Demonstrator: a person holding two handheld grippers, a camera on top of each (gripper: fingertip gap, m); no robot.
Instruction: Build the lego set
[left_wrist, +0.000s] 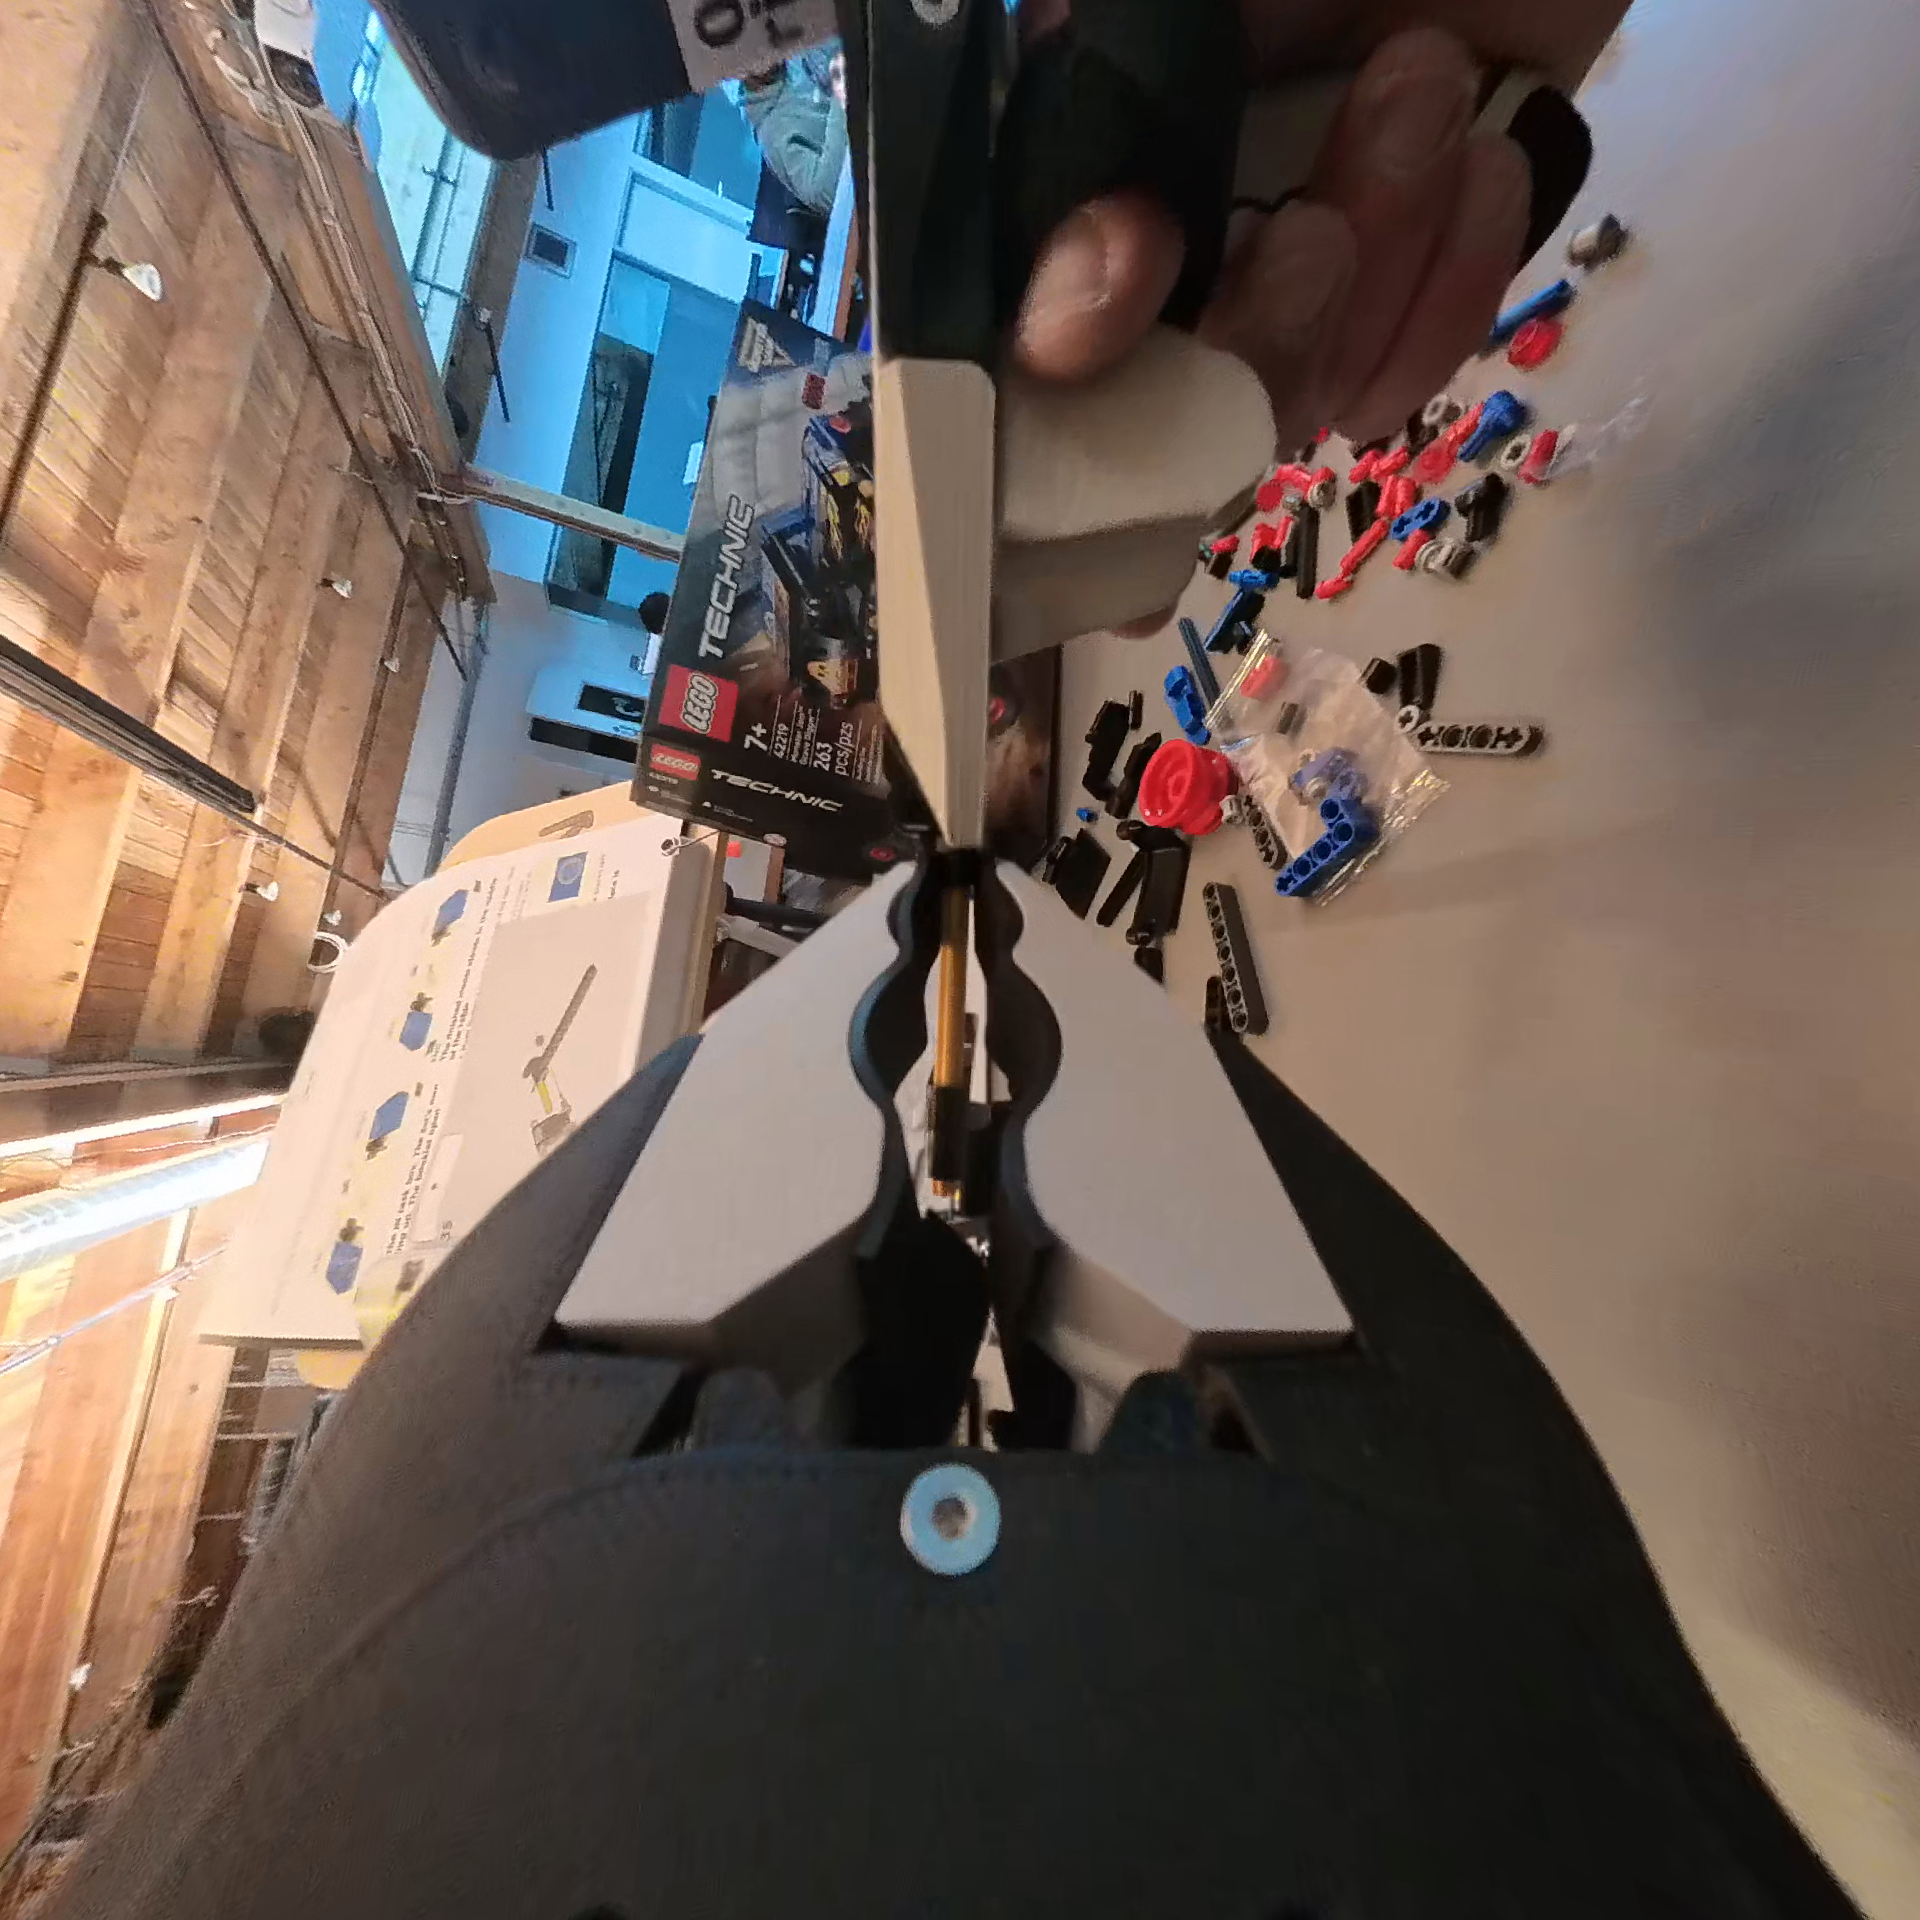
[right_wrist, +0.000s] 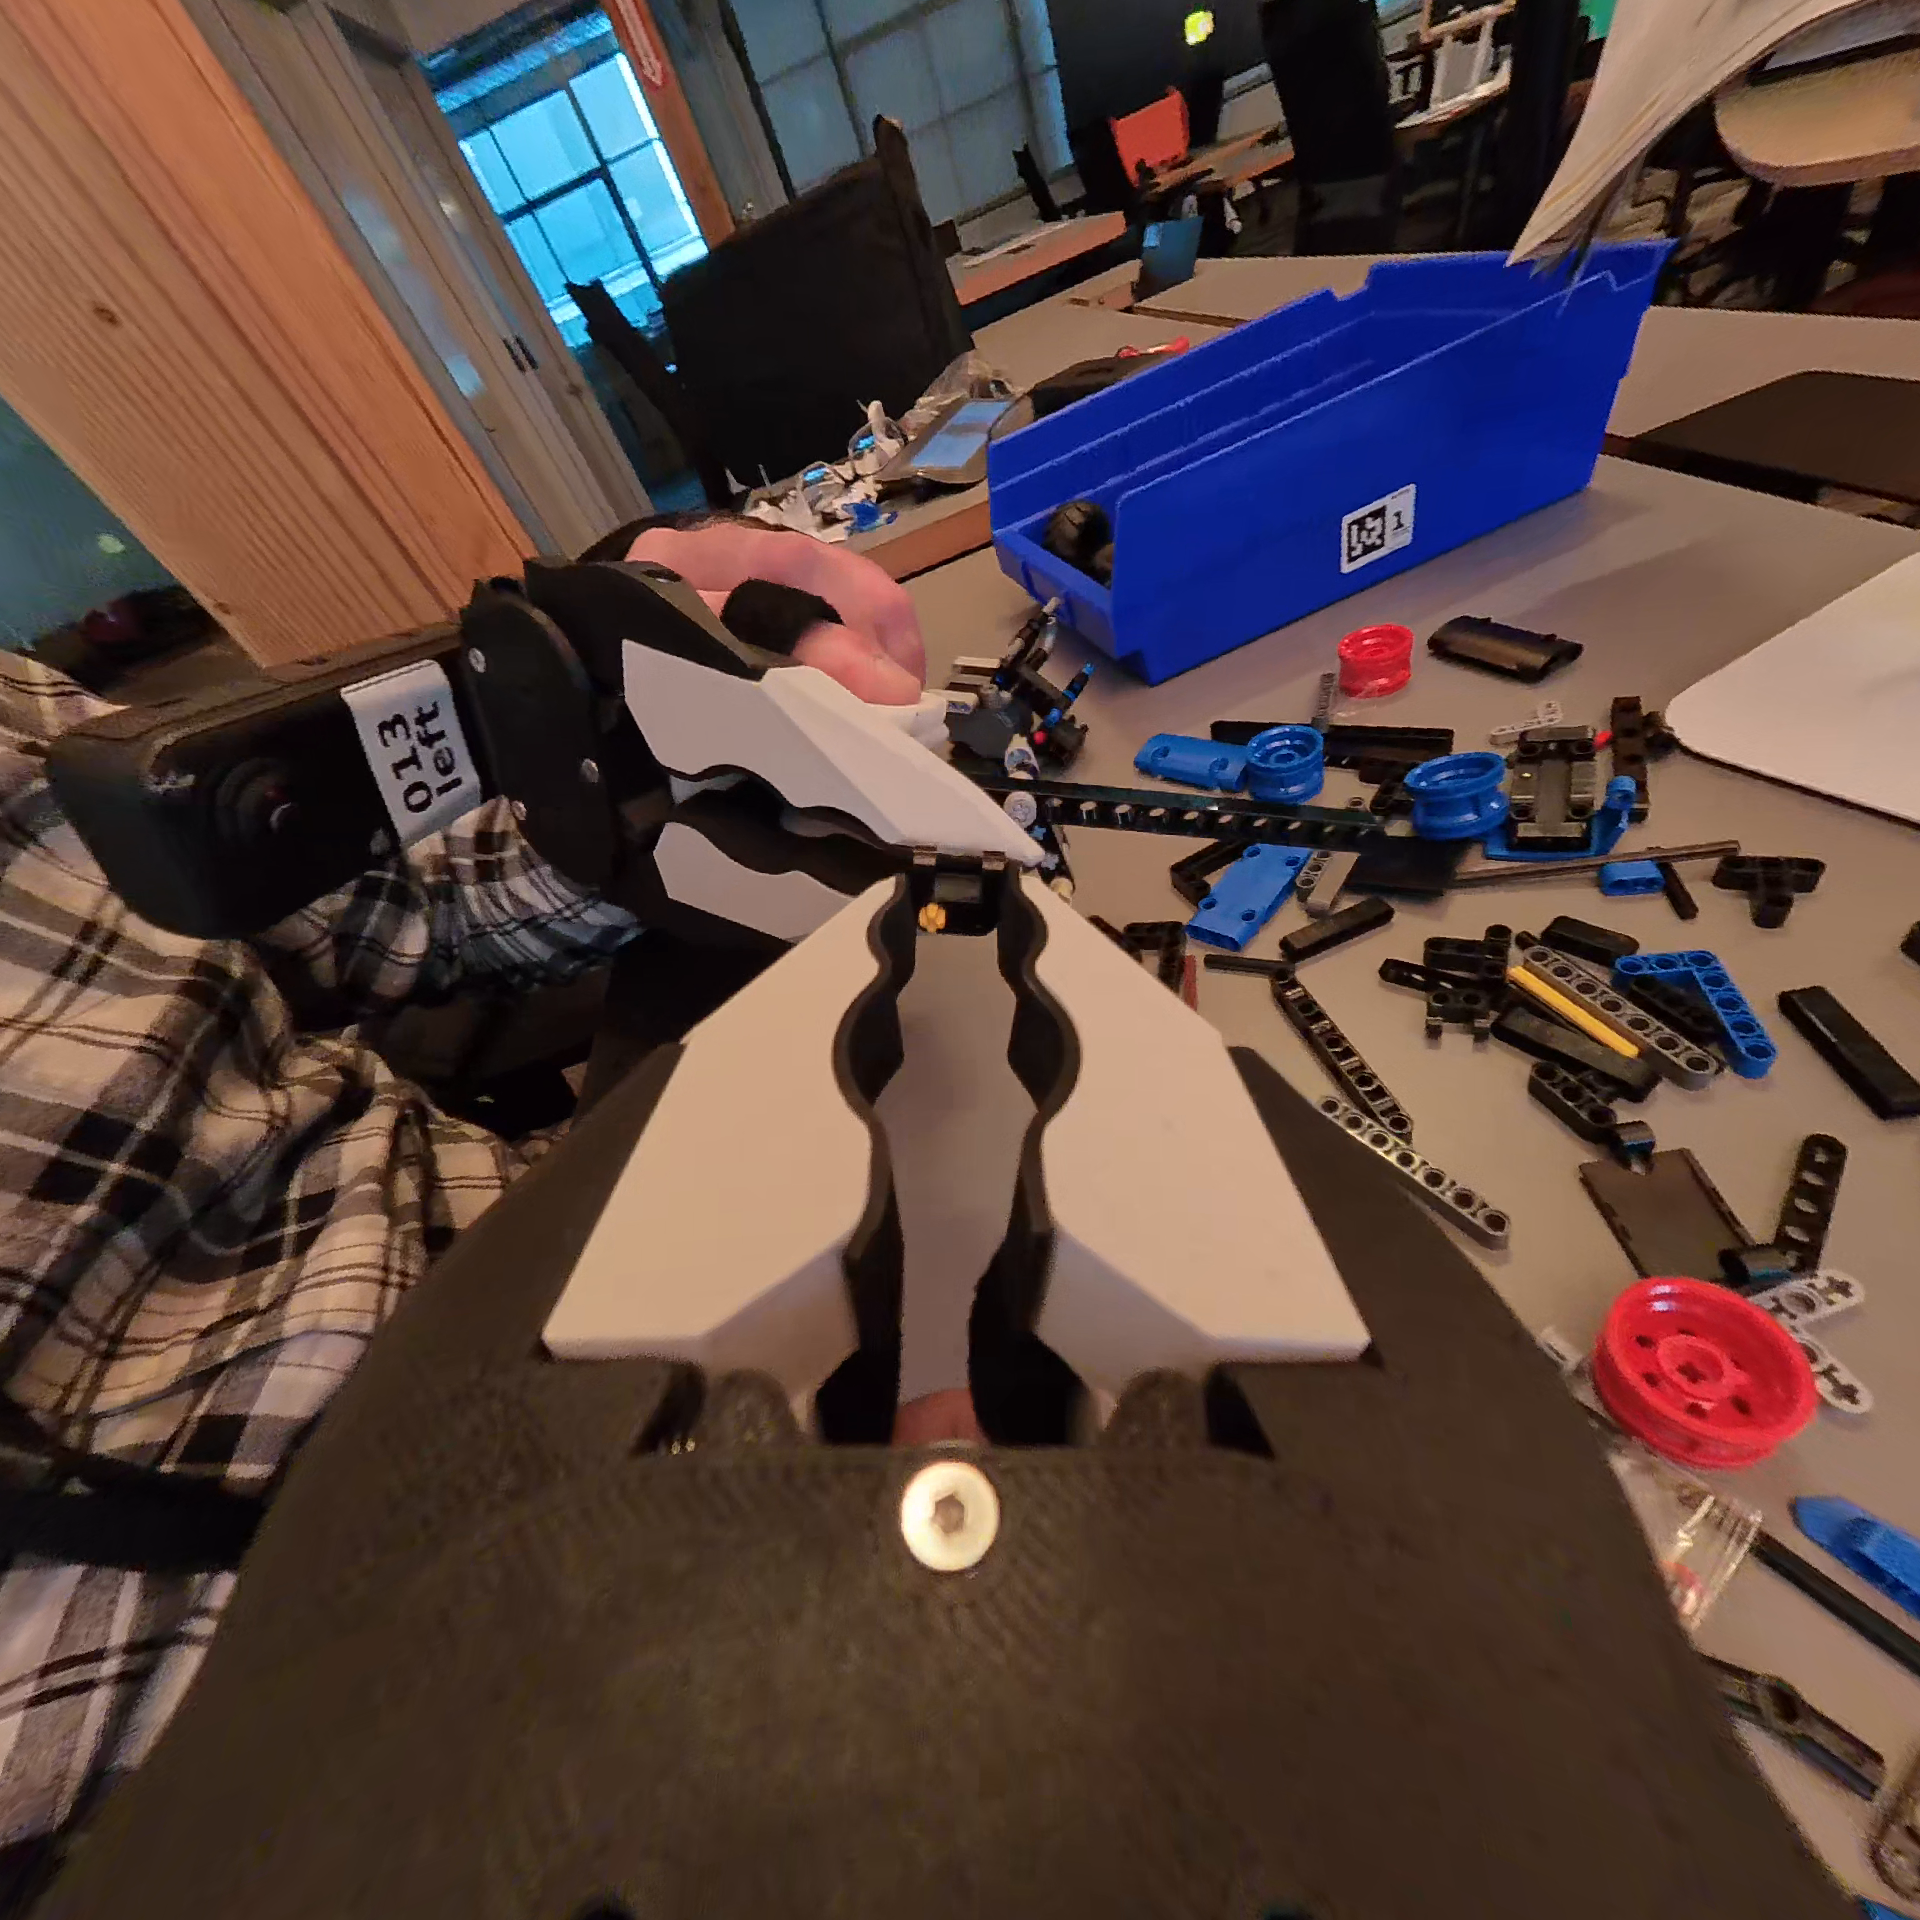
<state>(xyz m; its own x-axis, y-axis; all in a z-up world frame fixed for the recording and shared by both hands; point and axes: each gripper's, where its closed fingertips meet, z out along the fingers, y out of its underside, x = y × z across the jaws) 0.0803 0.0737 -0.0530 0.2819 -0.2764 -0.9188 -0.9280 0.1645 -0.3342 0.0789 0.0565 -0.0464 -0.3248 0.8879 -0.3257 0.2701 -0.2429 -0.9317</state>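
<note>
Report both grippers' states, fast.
Left gripper: shut on a yellow axle.
Right gripper: shut on a small black piece at its tips.

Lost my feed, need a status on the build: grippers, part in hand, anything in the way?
Left gripper shut on yellow axle piece. Right gripper shut on its black end, tips meeting. Loose parts on table, none between.

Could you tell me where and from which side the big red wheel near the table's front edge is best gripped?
Judging from the right wrist view, the red wheel lies nearly flat, hub up, partly on a clear bag. Come from above and close the fingers across its rim on opposite sides. The round rim gives two matching outer faces; the hub looks too shallow to pinch. The right gripper is nearer but shut on a small black part.
</note>
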